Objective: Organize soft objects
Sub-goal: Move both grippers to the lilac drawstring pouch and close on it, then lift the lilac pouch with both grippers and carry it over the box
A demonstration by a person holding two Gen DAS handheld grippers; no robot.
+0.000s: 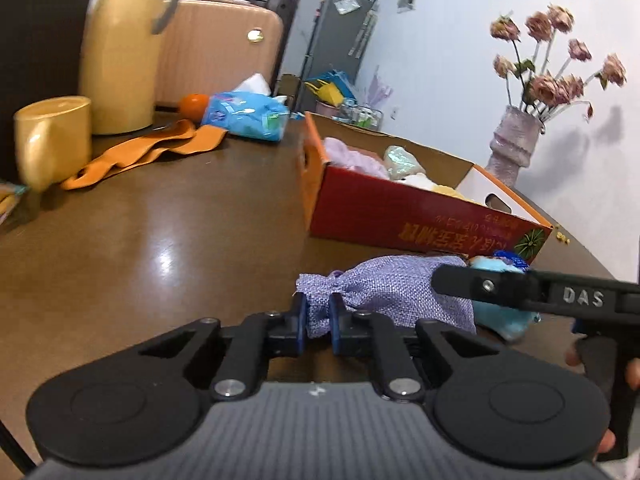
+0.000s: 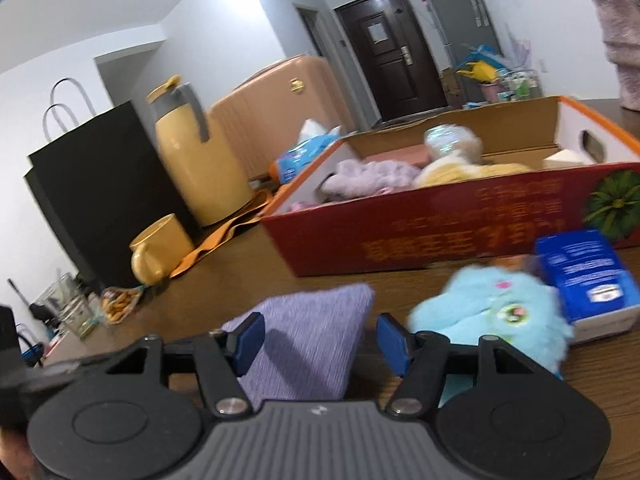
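Lavender pouch (image 1: 384, 292) lies on the brown bench (image 1: 168, 232) just ahead of our left claw (image 1: 319, 326), whose blue pads are clenched on its gathered neck. Beyond the pouch, ahead and to the right of that claw, stands the red cardboard box (image 1: 400, 216), open-topped, with a pale purple plush (image 1: 352, 158) and yellow soft things inside. Ahead and to the left of the claw we see a yellow mug (image 1: 52, 136), a yellow thermos jug (image 1: 120, 56), an orange cloth (image 1: 148, 152) and a blue tissue pack (image 1: 248, 114), with a peach suitcase (image 1: 220, 48) behind them; far right of the claw a vase of dried roses (image 1: 516, 144) stands against the white wall. From the right wrist view, our right claw (image 2: 320, 344) is released, its pads spread wide with the body of the pouch (image 2: 304, 340) lying between them and one pad (image 2: 250, 340) close to the fabric. Just right of this claw sits a light blue plush toy (image 2: 492, 312), touching a blue carton (image 2: 588, 280) that rests by the box wall (image 2: 440, 236). A black paper bag (image 2: 92, 184) stands far left. The right wrist view is motion-blurred, so the box contents are hard to make out, and the box lettering cannot be read.
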